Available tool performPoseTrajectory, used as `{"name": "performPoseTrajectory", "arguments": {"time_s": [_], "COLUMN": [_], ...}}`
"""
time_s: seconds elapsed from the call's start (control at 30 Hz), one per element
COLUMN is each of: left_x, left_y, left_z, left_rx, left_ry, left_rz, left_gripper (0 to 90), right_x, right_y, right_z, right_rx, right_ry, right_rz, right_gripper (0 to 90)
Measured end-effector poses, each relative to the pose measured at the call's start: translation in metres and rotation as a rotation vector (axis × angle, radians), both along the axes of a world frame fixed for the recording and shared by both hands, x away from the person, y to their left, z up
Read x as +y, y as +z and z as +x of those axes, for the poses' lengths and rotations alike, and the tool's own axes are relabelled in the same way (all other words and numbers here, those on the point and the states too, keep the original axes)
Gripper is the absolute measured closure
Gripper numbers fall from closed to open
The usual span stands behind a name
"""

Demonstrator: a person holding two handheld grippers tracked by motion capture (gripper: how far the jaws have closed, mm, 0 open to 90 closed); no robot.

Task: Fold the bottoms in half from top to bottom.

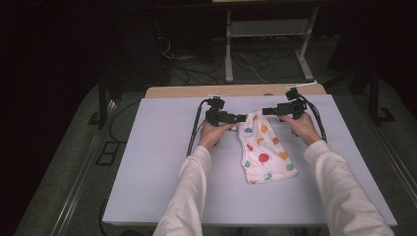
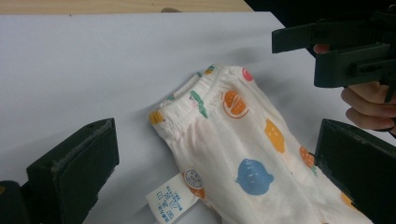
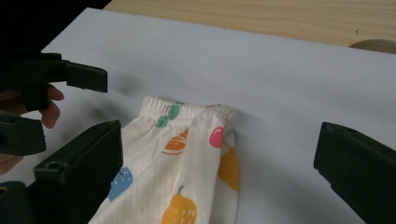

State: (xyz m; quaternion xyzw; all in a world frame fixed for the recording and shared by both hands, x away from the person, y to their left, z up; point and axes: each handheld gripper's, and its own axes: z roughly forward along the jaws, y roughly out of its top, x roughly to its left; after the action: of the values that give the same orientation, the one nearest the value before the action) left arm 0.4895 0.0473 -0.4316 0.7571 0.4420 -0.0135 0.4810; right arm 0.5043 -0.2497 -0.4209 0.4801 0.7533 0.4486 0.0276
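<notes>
Shorts (image 1: pixel 264 149) of thin, fruit-printed cotton lie folded flat on the white table (image 1: pixel 147 162), looking light, limp and likely to sag. Left gripper (image 1: pixel 242 118) and right gripper (image 1: pixel 265 111) flank the elastic waistband (image 2: pixel 196 95), jaws spread, gripping nothing. That thicker waistband's two corners seem the firmest holds.

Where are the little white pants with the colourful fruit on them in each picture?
High view: the small white cotton pants with colourful fruit prints lie mid-table, between the two claws, waistband at the far end.
Left gripper view: centre to lower right, white label showing near the bottom.
Right gripper view: lower centre-left, waistband uppermost.
Shared landmark: the gathered elastic waistband, which shows in all three, lying on the pale grey table cover.
</notes>
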Motion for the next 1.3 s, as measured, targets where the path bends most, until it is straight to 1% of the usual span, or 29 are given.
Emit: {"name": "performPoseTrajectory", "arguments": {"time_s": [0.1,0.3,0.5,0.7,0.8,0.9,1.03,1.2,1.3], "left_x": [-0.001,0.000,-0.001,-0.002,-0.003,-0.003,-0.003,-0.004,-0.004], "left_y": [-0.004,-0.012,-0.019,-0.023,-0.024,-0.025,-0.026,-0.026,-0.027], "left_z": [0.001,0.004,0.006,0.006,0.006,0.007,0.007,0.006,0.007], "left_rx": [0.013,0.048,0.082,0.107,0.107,0.108,0.114,0.121,0.128], "left_ry": [-0.004,-0.003,-0.007,-0.009,-0.010,-0.007,-0.005,0.003,0.004], "left_rz": [0.002,-0.001,-0.008,-0.012,-0.015,-0.023,-0.029,-0.016,-0.014], "left_gripper": [0.0,0.0,5.2,10.8,14.0,16.7,22.7,37.6,43.9], "right_x": [0.000,0.000,-0.001,-0.003,-0.003,-0.002,0.000,0.001,0.003], "right_y": [-0.002,-0.008,-0.013,-0.017,-0.020,-0.022,-0.023,-0.027,-0.031], "right_z": [0.001,0.002,0.004,0.004,0.005,0.005,0.005,0.007,0.007], "right_rx": [0.012,0.042,0.071,0.094,0.111,0.124,0.120,0.135,0.150], "right_ry": [0.004,0.004,0.009,0.018,0.036,0.039,0.044,0.044,0.049], "right_rz": [-0.011,-0.013,-0.010,0.003,-0.008,-0.003,-0.001,-0.001,-0.009], "right_gripper": [1.5,1.7,3.7,9.4,14.1,16.6,23.0,31.6,39.0]}}
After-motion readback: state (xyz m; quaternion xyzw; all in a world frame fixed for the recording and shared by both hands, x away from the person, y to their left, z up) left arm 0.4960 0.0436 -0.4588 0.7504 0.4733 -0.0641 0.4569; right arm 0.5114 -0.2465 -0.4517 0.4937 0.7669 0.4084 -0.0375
